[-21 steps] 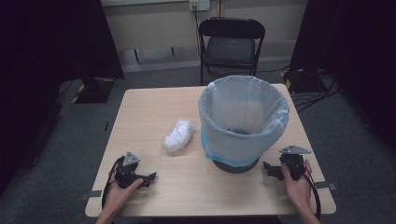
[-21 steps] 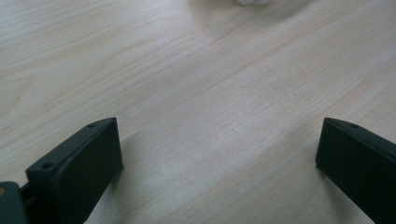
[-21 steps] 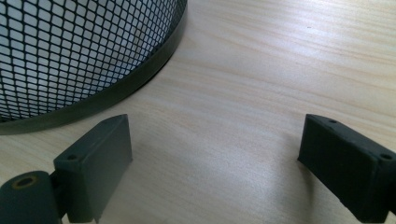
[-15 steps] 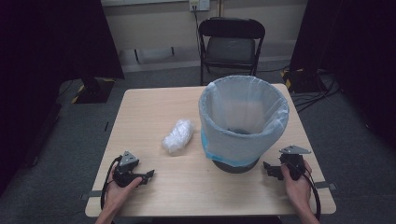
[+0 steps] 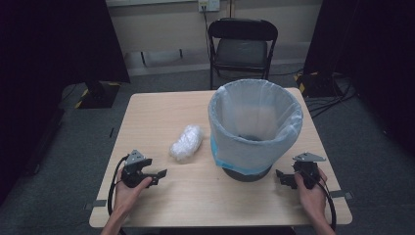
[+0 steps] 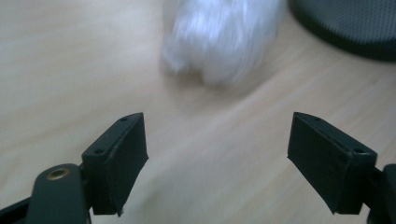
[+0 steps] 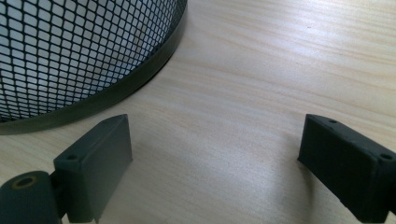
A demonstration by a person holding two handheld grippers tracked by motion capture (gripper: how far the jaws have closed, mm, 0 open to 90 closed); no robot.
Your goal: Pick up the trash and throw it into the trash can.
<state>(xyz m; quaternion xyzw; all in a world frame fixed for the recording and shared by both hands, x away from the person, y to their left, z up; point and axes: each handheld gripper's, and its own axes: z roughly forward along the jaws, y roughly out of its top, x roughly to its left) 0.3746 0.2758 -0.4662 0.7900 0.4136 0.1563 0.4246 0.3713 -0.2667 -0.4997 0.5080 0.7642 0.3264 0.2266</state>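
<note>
A black mesh bin [image 5: 247,171] lined with a pale plastic bag [image 5: 254,125] stands on the right half of the wooden table [image 5: 161,117]. A crumpled white plastic wad [image 5: 186,142] lies left of it. My left gripper [image 5: 157,177] rests at the front left, open and holding nothing; in the left gripper view the wad [image 6: 224,37] sits blurred ahead of the jaws and the bin's base [image 6: 345,23] shows at top right. My right gripper [image 5: 282,178] is open at the front right, just beside the bin's base [image 7: 84,60].
A black folding chair [image 5: 243,46] stands behind the table's far edge. Dark curtains hang at both sides, with cables and gear on the grey floor [image 5: 323,83] at the right. Bare tabletop stretches between the grippers [image 5: 220,196].
My left gripper has swung slightly toward the wad; the left gripper view is blurred by motion. The right gripper, the bin and the wad stay where they were.
</note>
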